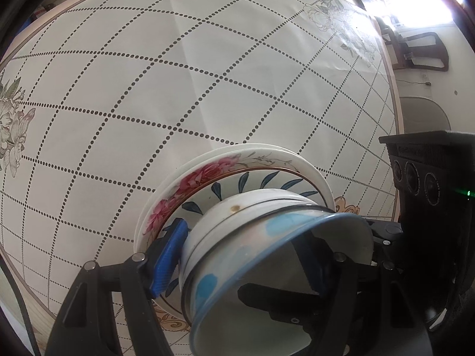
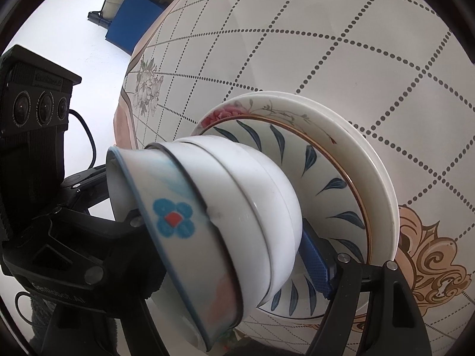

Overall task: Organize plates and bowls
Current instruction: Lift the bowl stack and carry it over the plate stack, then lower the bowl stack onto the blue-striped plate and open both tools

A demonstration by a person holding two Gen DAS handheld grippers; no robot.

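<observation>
The left hand-held gripper (image 1: 246, 255) and the right hand-held gripper (image 2: 231, 255) each clamped opposite sides of a stack of bowls (image 2: 225, 207) nested on plates (image 2: 374, 178), which sat on the dotted tablecloth (image 1: 178, 89) covering the surface.

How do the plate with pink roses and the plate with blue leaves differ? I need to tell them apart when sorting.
The rose plate has pink flowers and a thin twig on its rim; the blue-leaf plate has dark blue leaves fanning inward. The rose plate lies lower in the stack, its rim showing past the blue-leaf plate, which sits on it, bounded by a brown line. The blue-leaf plate carries the nested bowls; the rose plate does not. Both are white, round and stacked.
</observation>
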